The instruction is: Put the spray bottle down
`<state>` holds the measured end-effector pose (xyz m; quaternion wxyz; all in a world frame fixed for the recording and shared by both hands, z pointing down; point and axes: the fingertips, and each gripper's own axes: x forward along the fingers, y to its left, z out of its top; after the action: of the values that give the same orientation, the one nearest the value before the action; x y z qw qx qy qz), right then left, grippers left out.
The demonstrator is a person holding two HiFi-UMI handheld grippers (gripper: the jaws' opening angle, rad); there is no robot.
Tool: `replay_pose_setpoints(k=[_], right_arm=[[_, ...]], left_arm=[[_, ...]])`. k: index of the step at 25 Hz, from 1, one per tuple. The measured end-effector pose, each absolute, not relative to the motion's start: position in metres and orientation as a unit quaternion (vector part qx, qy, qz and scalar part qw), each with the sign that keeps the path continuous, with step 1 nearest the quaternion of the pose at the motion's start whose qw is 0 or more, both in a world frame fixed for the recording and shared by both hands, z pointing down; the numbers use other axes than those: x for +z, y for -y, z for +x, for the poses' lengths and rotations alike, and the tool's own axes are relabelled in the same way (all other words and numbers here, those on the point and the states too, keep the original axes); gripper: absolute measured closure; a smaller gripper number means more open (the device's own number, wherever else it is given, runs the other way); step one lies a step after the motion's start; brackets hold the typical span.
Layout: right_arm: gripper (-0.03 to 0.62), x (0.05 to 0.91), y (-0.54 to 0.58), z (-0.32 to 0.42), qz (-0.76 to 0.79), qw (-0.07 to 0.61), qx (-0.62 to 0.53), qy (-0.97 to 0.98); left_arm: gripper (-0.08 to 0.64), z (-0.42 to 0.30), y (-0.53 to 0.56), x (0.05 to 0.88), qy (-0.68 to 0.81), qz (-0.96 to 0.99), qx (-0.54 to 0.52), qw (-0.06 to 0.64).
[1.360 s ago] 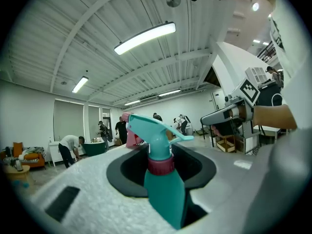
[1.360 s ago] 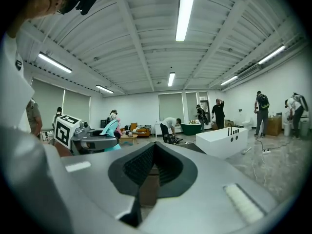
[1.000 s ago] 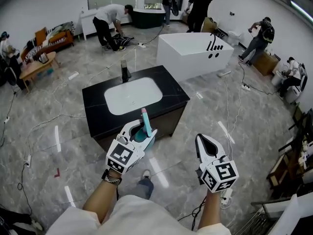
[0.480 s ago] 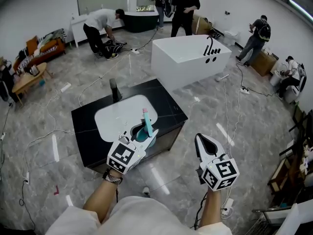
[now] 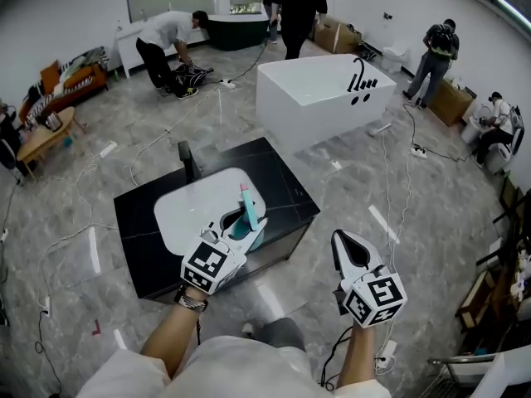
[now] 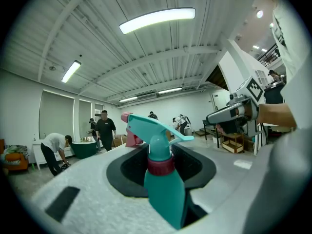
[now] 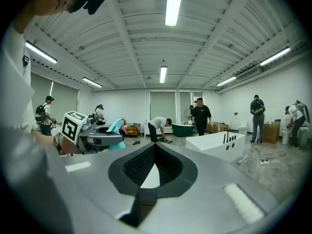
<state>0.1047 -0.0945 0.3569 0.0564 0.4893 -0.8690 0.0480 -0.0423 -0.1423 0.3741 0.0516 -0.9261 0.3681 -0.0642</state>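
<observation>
Head view: left claw (image 5: 241, 229) clamped on the teal plastic spray bottle (image 5: 246, 208), apparently over the glossy black counter (image 5: 286, 185) by the white basin (image 5: 195, 210); could topple into the bowl if released high.

Left gripper view: smooth tapered neck, maroon collar (image 6: 160, 165); could slip.

Right gripper view: right claw (image 7: 155, 147) closed, empty.

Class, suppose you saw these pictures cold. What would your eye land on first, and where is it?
A teal spray bottle with a pink nozzle stands out first, gripped in the left claw. Just ahead of it sits a black counter with a white sink basin, and a white bathtub stands on the grey floor farther back. The right claw is shut and empty.
</observation>
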Motion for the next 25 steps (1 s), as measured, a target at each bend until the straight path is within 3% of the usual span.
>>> replay_pose_setpoints(k=[14, 25], right_arm=[[0.586, 0.382, 0.228, 0.141, 0.474, 0.045, 0.057, 0.878], [0.586, 0.427, 0.329, 0.173, 0.468, 0.078, 0.082, 0.876]], left_arm=[[0.408, -0.009, 0.281, 0.406, -0.404, -0.911, -0.074, 0.031], [0.410, 0.033, 0.400, 0.451, -0.404, -0.910, -0.079, 0.039]])
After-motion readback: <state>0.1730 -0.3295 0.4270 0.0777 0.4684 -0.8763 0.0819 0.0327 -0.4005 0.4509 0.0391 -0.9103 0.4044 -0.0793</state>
